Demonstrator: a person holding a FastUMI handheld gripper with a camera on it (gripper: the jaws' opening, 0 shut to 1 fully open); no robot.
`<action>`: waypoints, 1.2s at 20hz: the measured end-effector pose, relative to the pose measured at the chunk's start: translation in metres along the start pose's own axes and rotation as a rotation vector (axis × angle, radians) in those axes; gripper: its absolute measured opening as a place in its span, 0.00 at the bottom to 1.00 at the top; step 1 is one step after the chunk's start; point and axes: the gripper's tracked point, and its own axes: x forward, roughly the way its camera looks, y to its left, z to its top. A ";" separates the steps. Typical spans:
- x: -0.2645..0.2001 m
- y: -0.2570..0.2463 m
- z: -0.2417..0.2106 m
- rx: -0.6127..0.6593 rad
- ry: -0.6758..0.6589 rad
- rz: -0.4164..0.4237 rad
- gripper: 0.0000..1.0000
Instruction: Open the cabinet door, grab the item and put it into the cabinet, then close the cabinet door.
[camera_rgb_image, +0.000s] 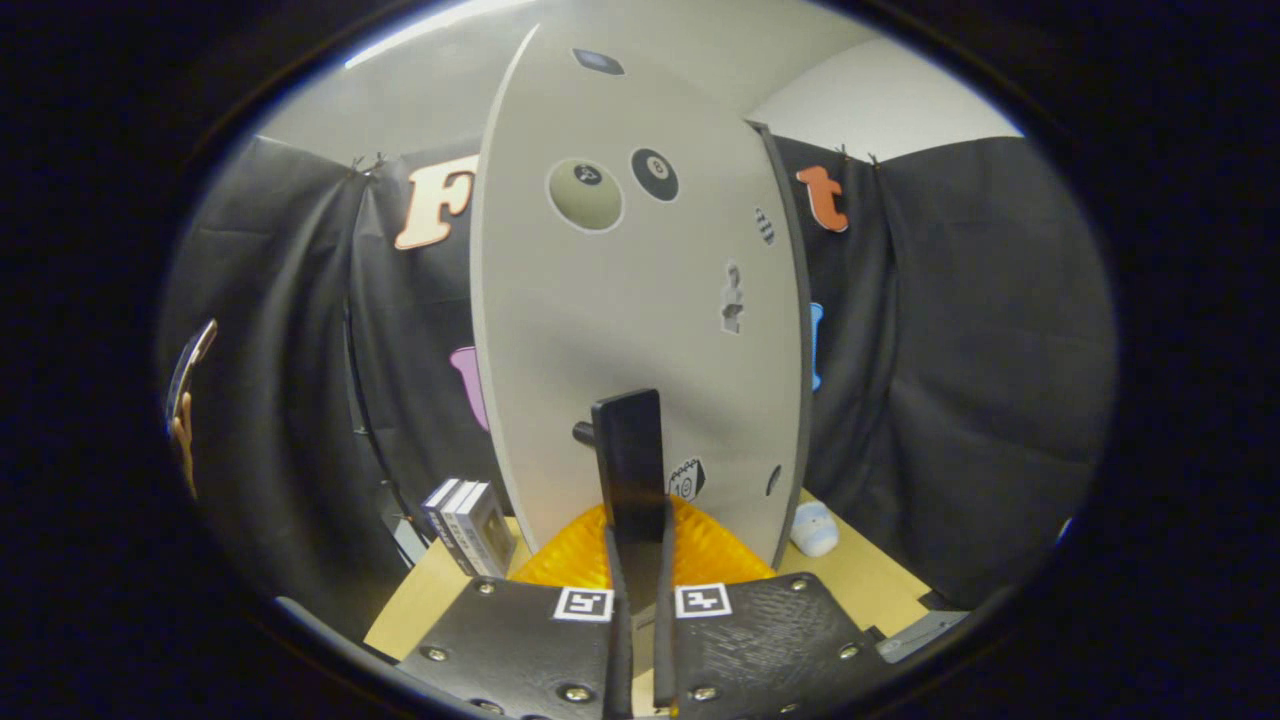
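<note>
The gripper (640, 560) was pinching the dark upright handle (630, 465) of the grey cabinet door (620, 310), which stood on the table (860, 575) just ahead; the door seemed stiff and light, best held by this handle.

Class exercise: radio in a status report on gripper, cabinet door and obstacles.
Gripper shut on door handle. Cabinet door facing gripper. Boxes left, small pale item right.
</note>
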 end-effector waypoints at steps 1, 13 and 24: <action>-0.002 -0.005 0.000 0.013 0.003 -0.017 0.08; -0.027 -0.058 0.001 0.081 0.028 -0.136 0.07; -0.040 -0.128 -0.011 0.073 0.087 -0.241 0.07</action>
